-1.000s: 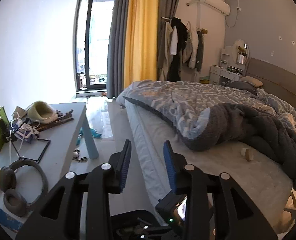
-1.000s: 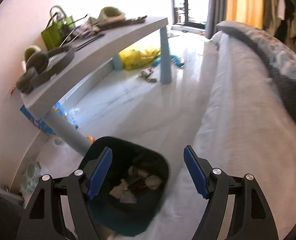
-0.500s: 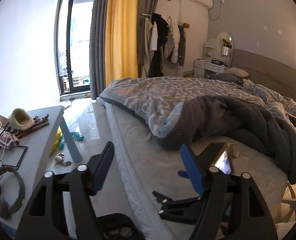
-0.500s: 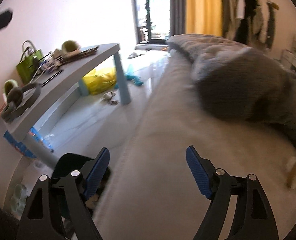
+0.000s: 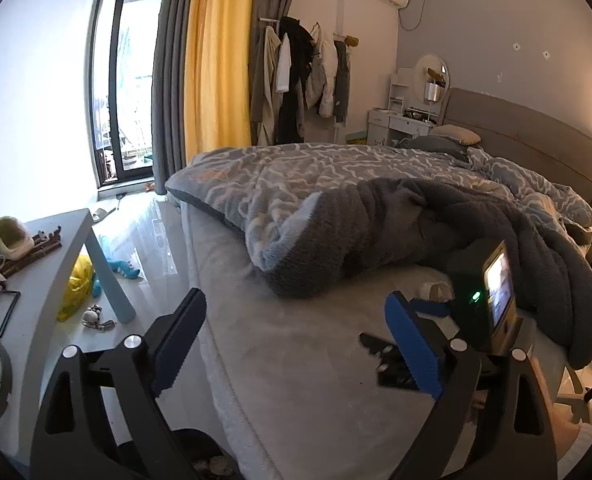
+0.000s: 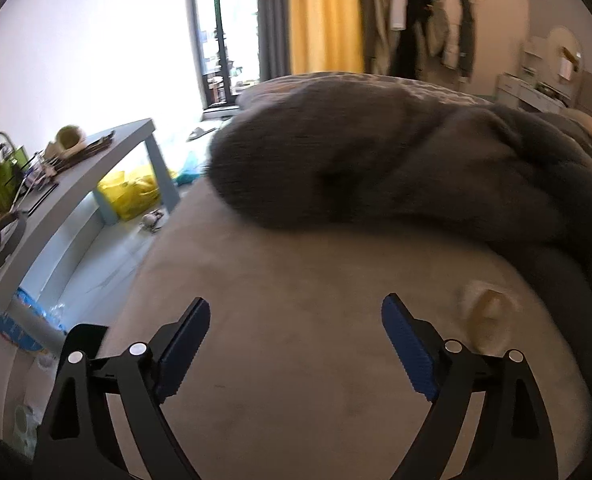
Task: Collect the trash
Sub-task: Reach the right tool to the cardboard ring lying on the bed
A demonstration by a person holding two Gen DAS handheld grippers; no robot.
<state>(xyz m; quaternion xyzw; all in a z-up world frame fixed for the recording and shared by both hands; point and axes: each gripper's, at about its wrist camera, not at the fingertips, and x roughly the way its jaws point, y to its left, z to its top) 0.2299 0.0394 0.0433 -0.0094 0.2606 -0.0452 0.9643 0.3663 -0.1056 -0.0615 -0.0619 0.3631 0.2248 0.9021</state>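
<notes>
Over bed (image 6: 296, 360): right gripper (image 6: 296, 344) jaws opening, nothing between; pale paper roll (image 6: 488, 320) on sheet just right of right finger, near grey blanket (image 6: 376, 168). Left gripper (image 5: 296, 344) jaws opening, empty.

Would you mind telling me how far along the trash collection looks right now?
Partly done: scraps lie in the bin. Nothing in hand: the left gripper and right gripper are opening, empty. Left: the pale scrap on the bed, beside the right gripper.
</notes>
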